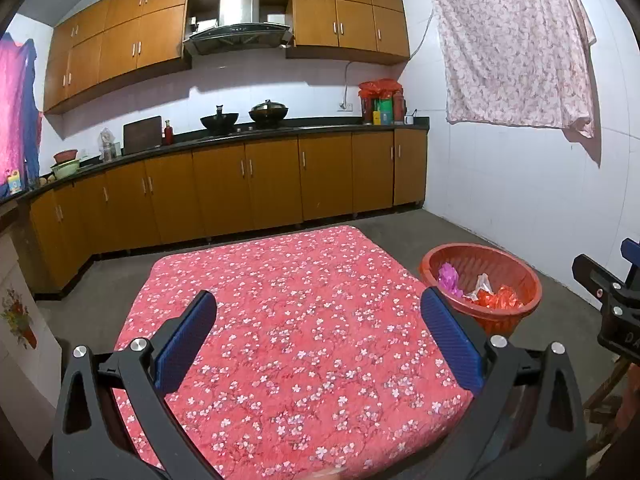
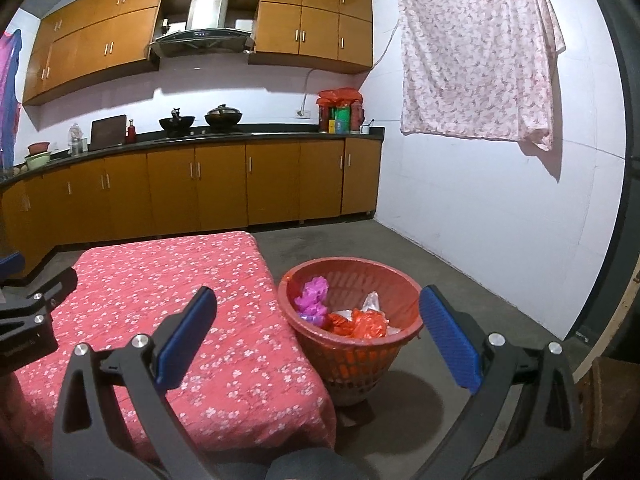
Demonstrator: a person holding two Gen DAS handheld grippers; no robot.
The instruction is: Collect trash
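A red plastic basket [image 2: 380, 344] stands on the floor right of the table; it also shows in the left wrist view [image 1: 512, 276]. Inside lie a purple crumpled bag [image 2: 314, 294], a red-orange bag [image 2: 360, 324] and a whitish clear piece [image 2: 371, 300]. My left gripper [image 1: 318, 316] is open and empty above the table with the red floral cloth [image 1: 288, 320]. My right gripper [image 2: 318, 312] is open and empty, held above the table's right edge and the basket's near side. No loose trash shows on the cloth [image 2: 160, 300].
Brown kitchen cabinets [image 1: 248, 184] with a dark counter, woks and bottles line the far wall. A white wall [image 2: 500, 220] with a hung floral sheet [image 2: 476, 52] is on the right. Grey concrete floor [image 2: 460, 280] surrounds the basket. A wooden piece [image 2: 608, 396] sits at lower right.
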